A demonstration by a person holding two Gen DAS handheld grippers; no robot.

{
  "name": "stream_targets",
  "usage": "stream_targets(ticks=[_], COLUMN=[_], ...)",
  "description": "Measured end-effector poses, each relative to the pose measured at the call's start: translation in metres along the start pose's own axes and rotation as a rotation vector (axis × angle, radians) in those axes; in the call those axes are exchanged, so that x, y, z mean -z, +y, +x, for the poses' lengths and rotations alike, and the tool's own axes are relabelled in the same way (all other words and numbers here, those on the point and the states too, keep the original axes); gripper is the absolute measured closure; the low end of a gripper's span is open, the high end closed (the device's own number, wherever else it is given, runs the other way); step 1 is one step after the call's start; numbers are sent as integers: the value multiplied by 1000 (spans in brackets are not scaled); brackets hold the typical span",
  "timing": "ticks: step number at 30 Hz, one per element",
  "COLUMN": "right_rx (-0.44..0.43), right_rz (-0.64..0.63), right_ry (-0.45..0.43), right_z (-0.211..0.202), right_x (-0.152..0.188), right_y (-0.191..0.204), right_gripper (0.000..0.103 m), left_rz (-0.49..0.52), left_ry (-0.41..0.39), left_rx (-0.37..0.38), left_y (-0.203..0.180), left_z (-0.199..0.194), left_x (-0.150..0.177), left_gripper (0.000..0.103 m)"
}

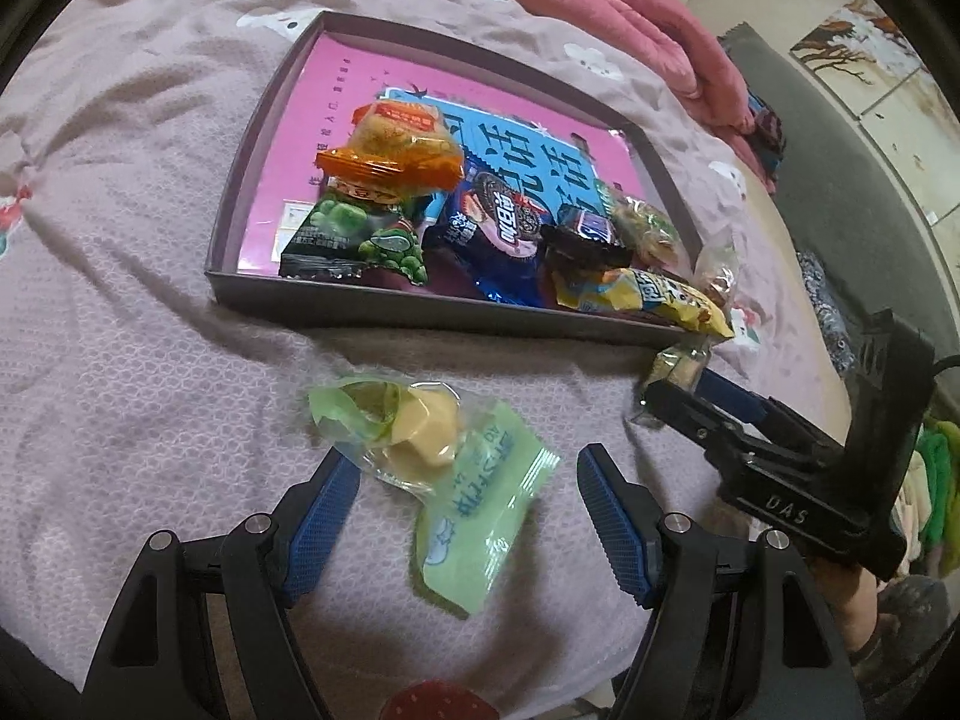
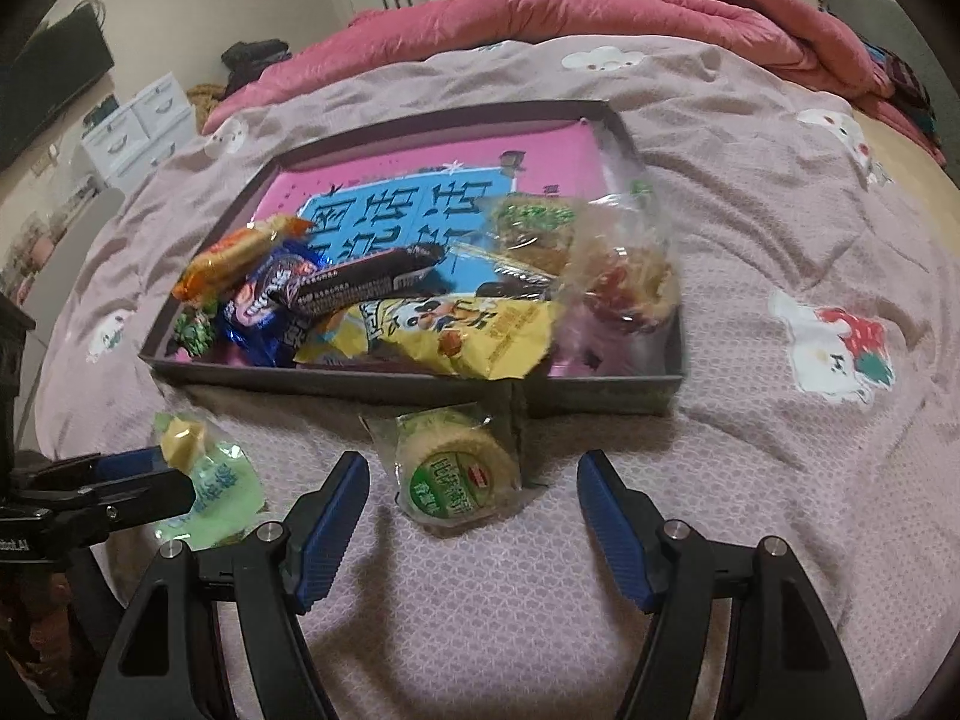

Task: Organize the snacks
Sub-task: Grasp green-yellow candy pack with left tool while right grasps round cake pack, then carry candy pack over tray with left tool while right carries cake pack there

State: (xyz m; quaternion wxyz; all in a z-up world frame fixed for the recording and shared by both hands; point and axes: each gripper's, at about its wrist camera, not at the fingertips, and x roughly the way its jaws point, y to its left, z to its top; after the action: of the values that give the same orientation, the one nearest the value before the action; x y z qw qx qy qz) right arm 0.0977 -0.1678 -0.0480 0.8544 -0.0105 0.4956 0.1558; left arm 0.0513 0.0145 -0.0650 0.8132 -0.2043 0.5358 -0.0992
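Note:
A shallow dark tray with a pink lining holds several snack packs: an orange pack, a green pea pack, a blue cookie pack and a yellow pack. A light green pastry packet lies on the bedspread in front of the tray, between the fingers of my open left gripper. A round green-labelled cake packet lies between the fingers of my open right gripper, which also shows in the left wrist view.
The tray sits on a mauve patterned bedspread. A pink quilt is bunched at the far side. White drawers stand beyond the bed at left. A red round object shows at the bottom edge.

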Motion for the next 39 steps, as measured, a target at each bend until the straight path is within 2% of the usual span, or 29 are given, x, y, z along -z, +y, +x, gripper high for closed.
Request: stream_targets(ticks=[1, 2, 5, 6, 8, 10, 12, 19, 23, 32, 39], right_rx=[3, 2, -6, -15, -44, -66, -94, -166, -210, -241, -224], right_rz=[-16, -33, -76, -82, -93, -101, -103, -86, -64, -30, 8], right_ry=[0, -1, -4, -7, -10, -8, -13, -57, -111, -255, -313], right_z=[2, 4, 7, 6, 5, 3, 1, -13, -27, -57, -66], right_x=[0, -1, 0, 1, 1, 2, 3, 1, -1, -11, -17], right_y=[2, 4, 10, 11, 14, 17, 20, 21, 19, 13, 5], right_gripper=[36, 43, 51, 59, 61, 62, 63, 63, 63, 63, 63], left_rz=[-6, -13, -31, -36, -43, -46, -48, -23, 3, 111, 167], left_ry=[-3, -6, -15, -19, -22, -22, -19, -32, -45, -188, -277], left_rx=[-2, -2, -2, -2, -9, -27, -33, -22, -9, -36, -62], left_y=[0, 1, 3, 4, 5, 6, 8, 4, -1, -22, -35], left_z=[1, 2, 3, 3, 5, 7, 9, 10, 3, -41, -60], left_x=[-1, -2, -4, -5, -7, -9, -10, -11, -9, -11, -21], left_gripper=[27, 27, 28, 28, 36, 58, 68, 70, 70, 70, 70])
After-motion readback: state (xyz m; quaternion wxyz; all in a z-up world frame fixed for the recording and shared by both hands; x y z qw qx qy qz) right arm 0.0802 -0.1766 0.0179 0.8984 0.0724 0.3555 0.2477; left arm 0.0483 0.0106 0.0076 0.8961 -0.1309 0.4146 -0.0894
